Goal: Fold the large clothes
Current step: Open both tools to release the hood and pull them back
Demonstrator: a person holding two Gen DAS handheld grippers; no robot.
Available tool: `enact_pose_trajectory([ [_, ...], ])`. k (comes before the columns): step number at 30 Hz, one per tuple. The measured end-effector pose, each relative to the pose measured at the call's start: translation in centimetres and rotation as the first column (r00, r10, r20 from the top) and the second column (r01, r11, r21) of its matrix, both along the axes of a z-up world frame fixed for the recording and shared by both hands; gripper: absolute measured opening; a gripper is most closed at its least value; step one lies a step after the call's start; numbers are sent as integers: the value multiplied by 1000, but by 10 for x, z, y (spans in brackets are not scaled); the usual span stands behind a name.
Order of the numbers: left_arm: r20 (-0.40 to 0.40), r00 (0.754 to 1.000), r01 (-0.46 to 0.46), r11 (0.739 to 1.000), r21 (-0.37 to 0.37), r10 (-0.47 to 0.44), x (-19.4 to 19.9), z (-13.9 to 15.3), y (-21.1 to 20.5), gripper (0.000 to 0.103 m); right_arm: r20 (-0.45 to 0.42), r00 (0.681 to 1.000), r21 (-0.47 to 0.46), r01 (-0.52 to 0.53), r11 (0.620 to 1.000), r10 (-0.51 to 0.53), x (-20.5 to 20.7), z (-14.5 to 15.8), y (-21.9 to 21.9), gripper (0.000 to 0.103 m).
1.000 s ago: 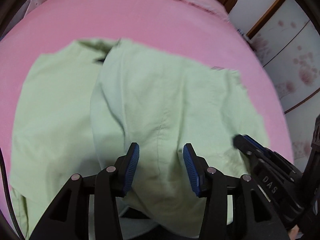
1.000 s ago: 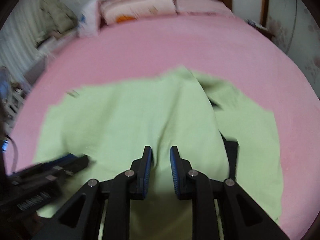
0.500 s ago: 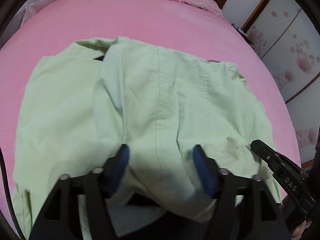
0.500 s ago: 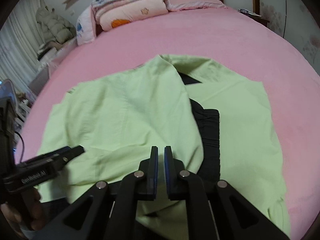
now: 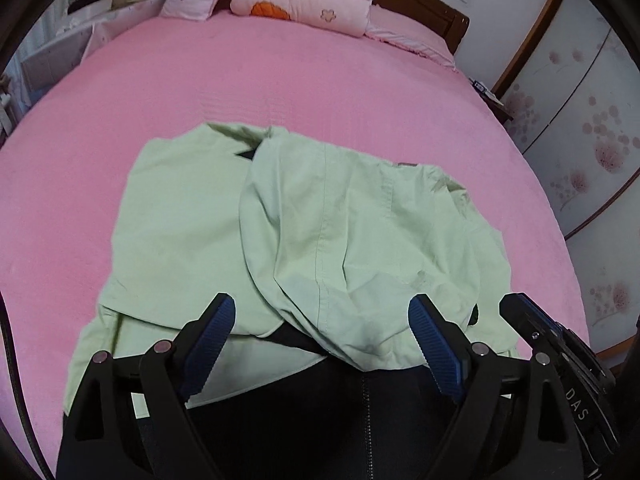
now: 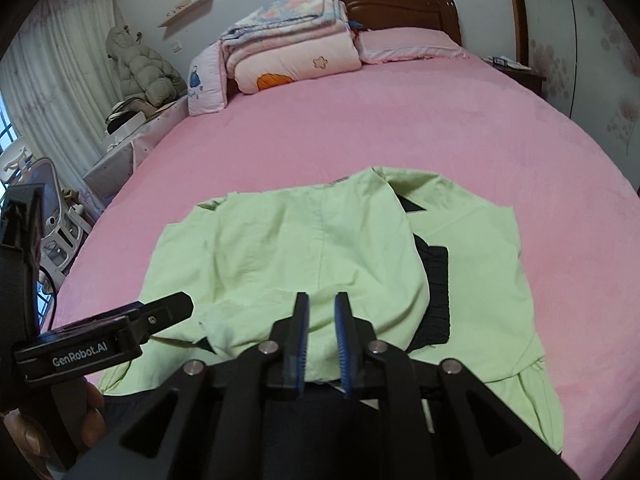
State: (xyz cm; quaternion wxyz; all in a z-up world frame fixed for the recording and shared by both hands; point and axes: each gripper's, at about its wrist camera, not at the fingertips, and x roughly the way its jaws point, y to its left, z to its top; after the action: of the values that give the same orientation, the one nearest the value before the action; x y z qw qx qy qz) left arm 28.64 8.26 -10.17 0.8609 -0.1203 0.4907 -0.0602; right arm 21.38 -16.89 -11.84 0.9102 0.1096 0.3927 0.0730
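Observation:
A light green jacket (image 5: 320, 232) with a dark lining lies on the pink bed (image 5: 280, 88), one side folded over the other in a rumpled layer. It also shows in the right wrist view (image 6: 300, 248), where the dark lining (image 6: 434, 292) is exposed. My left gripper (image 5: 322, 328) is wide open and empty, just above the jacket's near hem. My right gripper (image 6: 322, 320) has its jaws a narrow gap apart over the near hem, with nothing between them. The left gripper's body shows in the right wrist view (image 6: 120, 340).
Folded quilts and pillows (image 6: 296, 56) are stacked at the wooden headboard (image 6: 404, 4). A wardrobe with flower print (image 5: 592, 140) stands to the right of the bed. A cluttered side table and chair (image 6: 56, 216) stand to the left. Dark clothing (image 5: 360, 420) is under the grippers.
Both grippers have pulled back and up from the jacket. The left jaws have opened wider. The right jaws went from nearly shut to a small gap. The folded layer has settled.

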Motion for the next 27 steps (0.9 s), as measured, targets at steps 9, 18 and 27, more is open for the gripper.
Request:
enact_pose_trajectory([
  [9, 137, 989, -53, 998, -32, 57, -40, 52, 15, 89, 55, 998, 18, 0, 1000, -1, -23, 38, 6, 25],
  [18, 249, 967, -61, 996, 60, 44, -109, 111, 29, 91, 143, 989, 0, -30, 1000, 30, -85, 88, 14, 27],
  [27, 259, 966, -51, 994, 100, 24, -179, 133, 54, 91, 206, 977, 48, -58, 997, 47, -170, 107, 4, 75],
])
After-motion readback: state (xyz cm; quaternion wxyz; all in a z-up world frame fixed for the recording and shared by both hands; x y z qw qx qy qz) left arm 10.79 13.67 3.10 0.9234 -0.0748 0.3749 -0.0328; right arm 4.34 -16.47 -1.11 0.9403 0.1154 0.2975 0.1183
